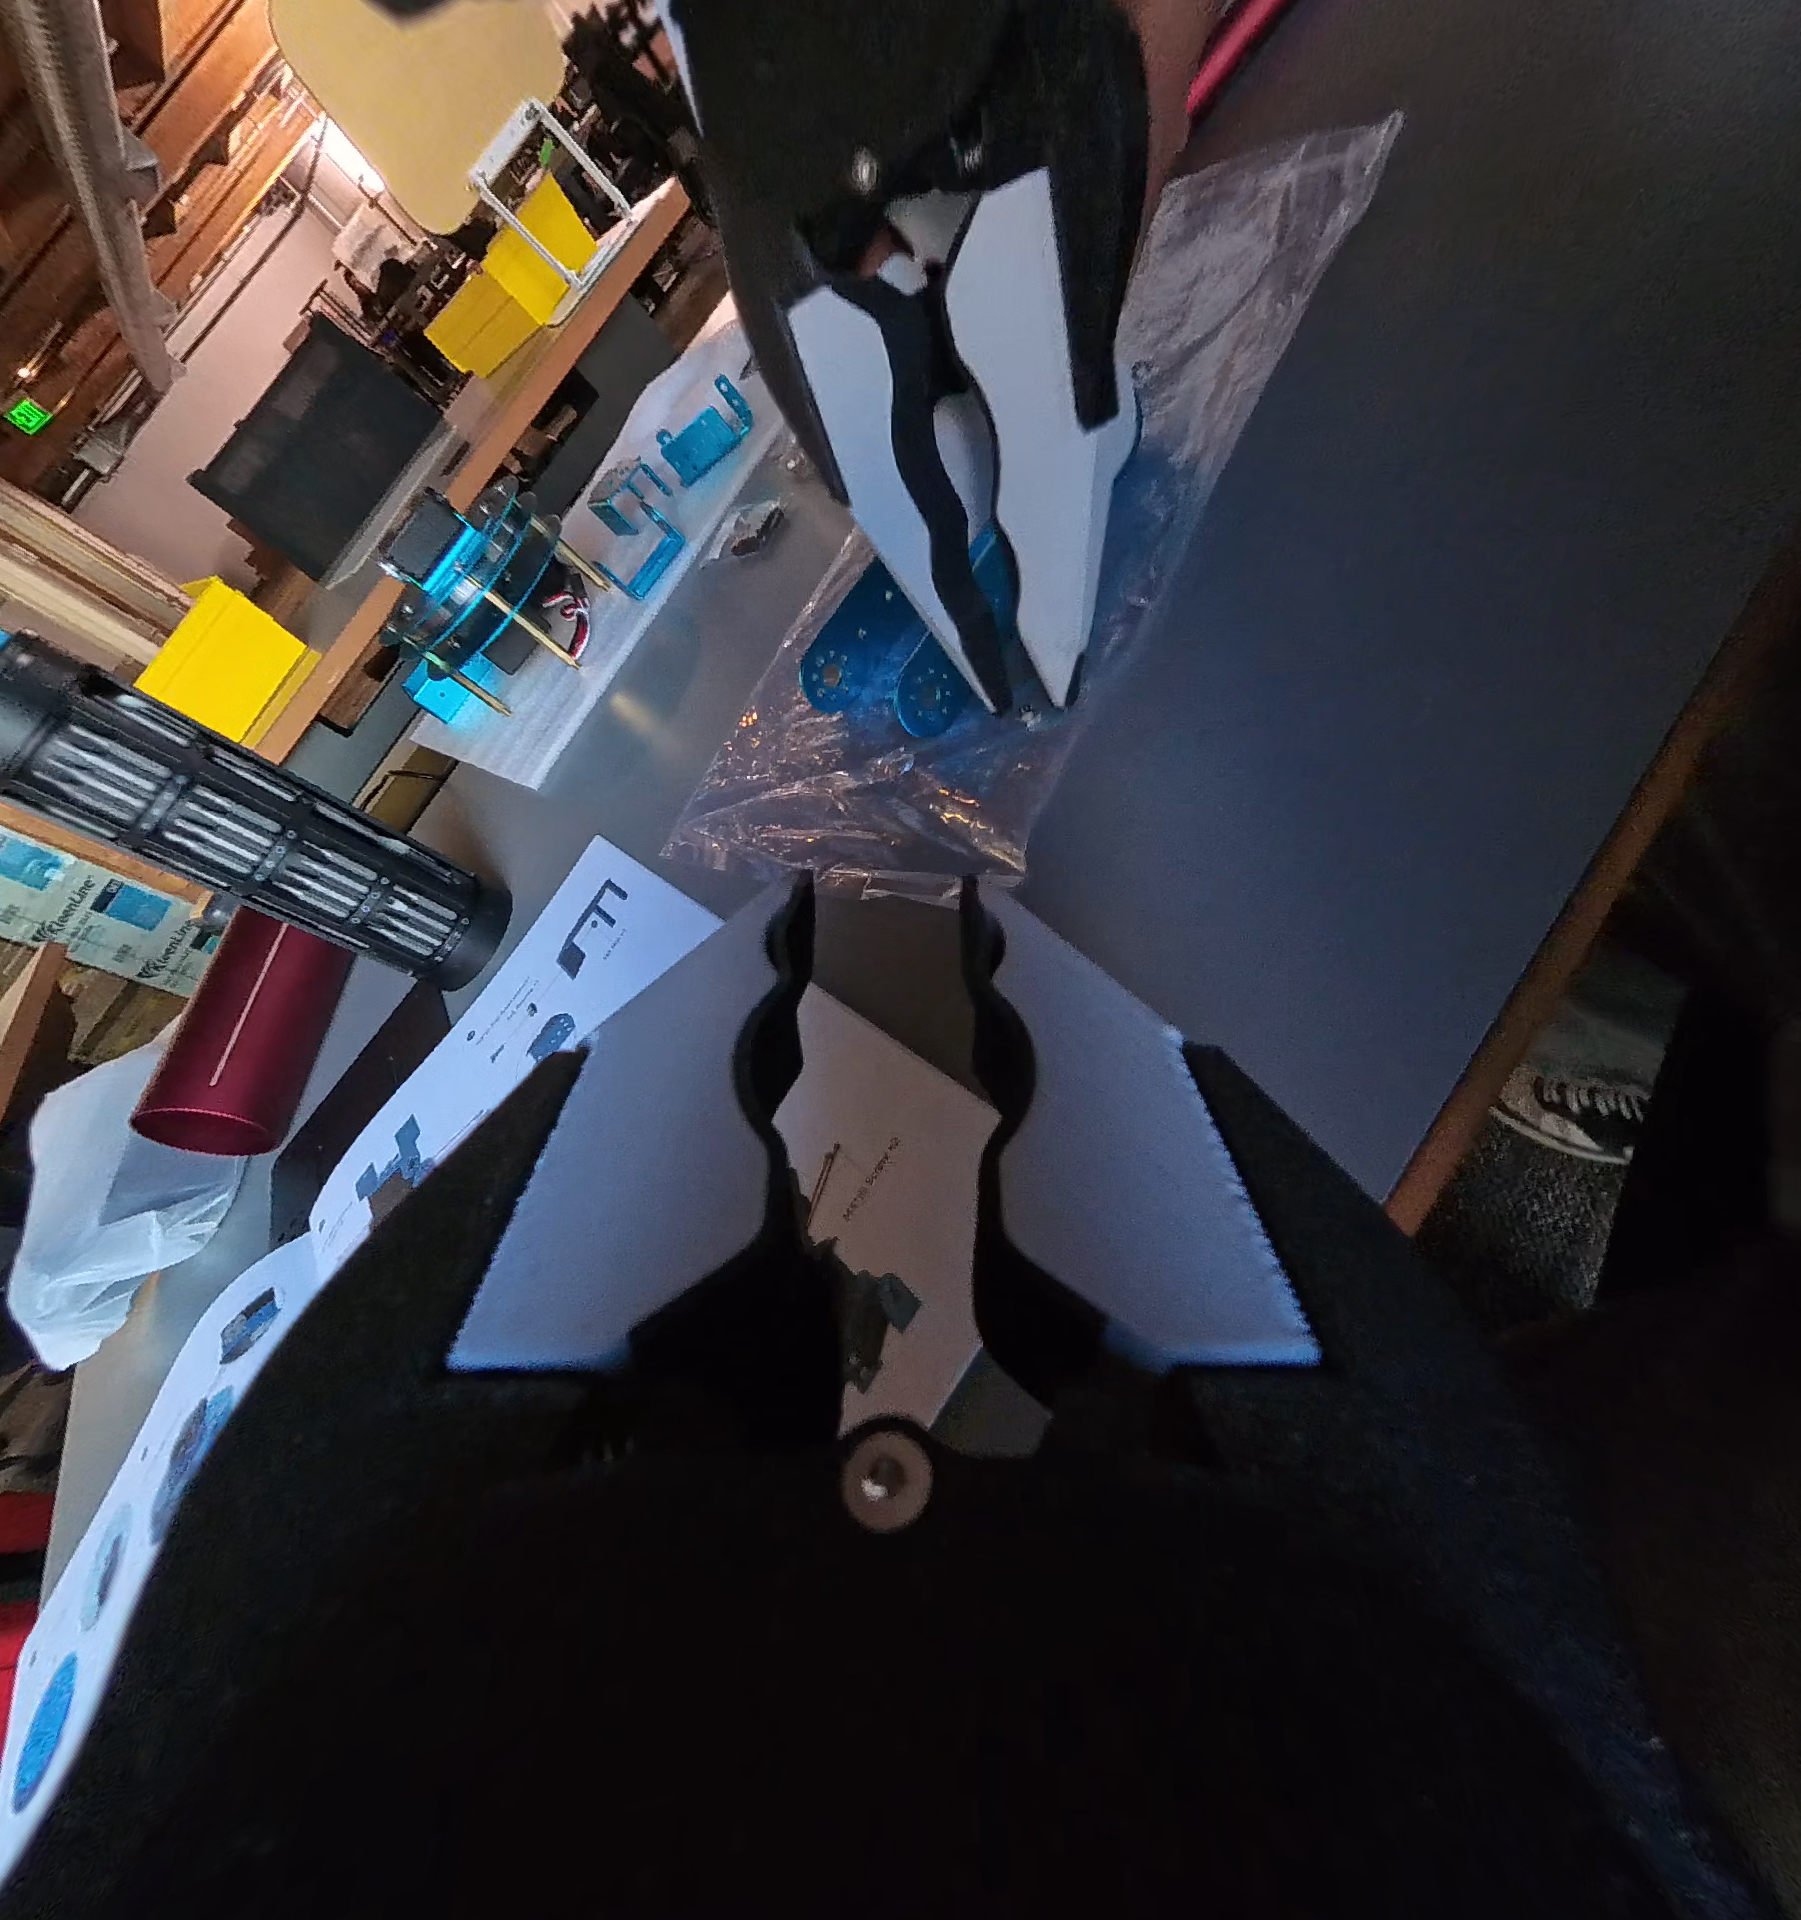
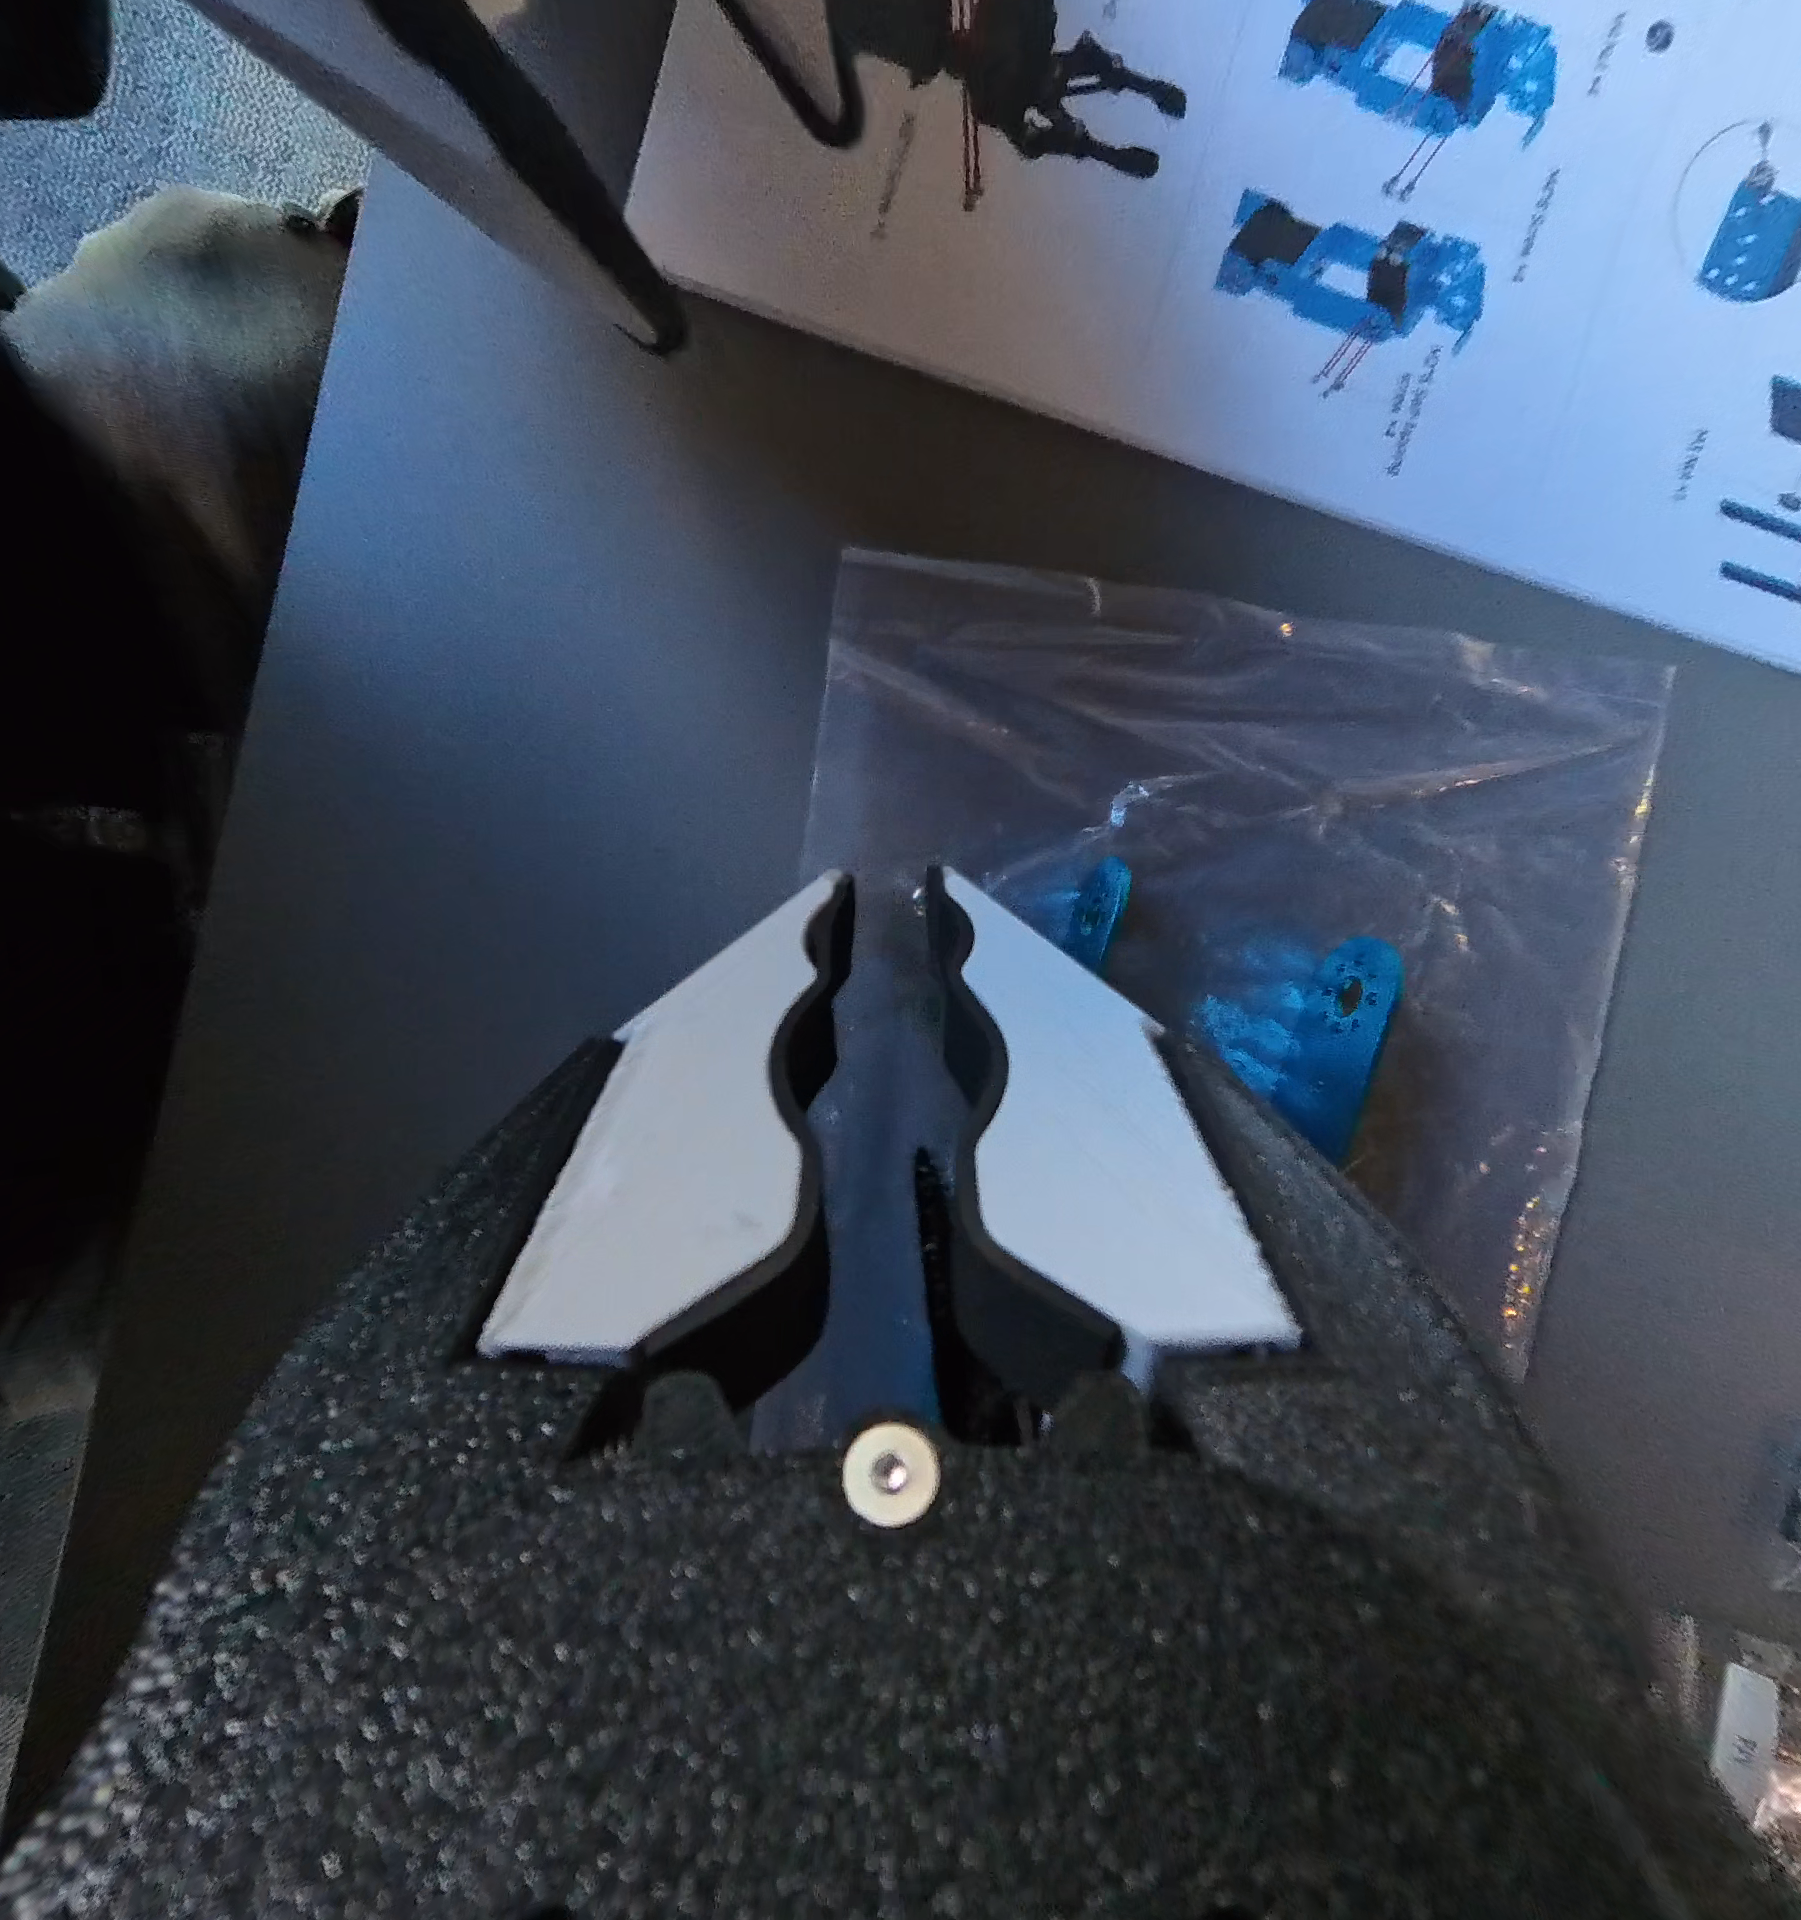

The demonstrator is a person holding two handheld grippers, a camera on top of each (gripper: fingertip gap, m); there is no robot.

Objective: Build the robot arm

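Landmark: a clear plastic bag (image 1: 875, 769) (image 2: 1291, 779) lies flat on the dark grey surface (image 1: 1395, 520) (image 2: 511, 623). Every place below is told from this bag.
Left tool: the left tool (image 1: 885, 904) is just beside the near edge of the bag. Its two fingers are apart with a clear gap. Nothing is between them.
Right tool: the right tool (image 1: 1029, 698) (image 2: 888, 883) points down at one side edge of the bag, and its tips touch the bag there. The fingers are almost together, with only a thin gap. I cannot tell if they pinch the plastic.
Inside the bag: two blue metal ends (image 1: 875, 675) (image 2: 1343, 997), round and with holes. They may be one bent bracket; I cannot tell. They sit just beside the right tool's tips.
Paper: one instruction sheet (image 1: 605, 935) (image 2: 1187, 260) with blue drawings, just beside the bag, partly under the left tool.
Past the bag: two loose blue brackets (image 1: 667, 488) on a white sheet, and one round stack of clear plates (image 1: 480, 582) with brass posts.
To the side of the bag, past the paper: one black holder of screwdriver bits (image 1: 200, 810), one dark red tube (image 1: 241, 1039) and one white plastic bag (image 1: 117, 1226).
Far from the bag: three yellow boxes (image 1: 221, 644) on the wooden benches.
Small packets: a few little packets of parts (image 2: 1800, 1745) lie near the bag; too blurry to count.
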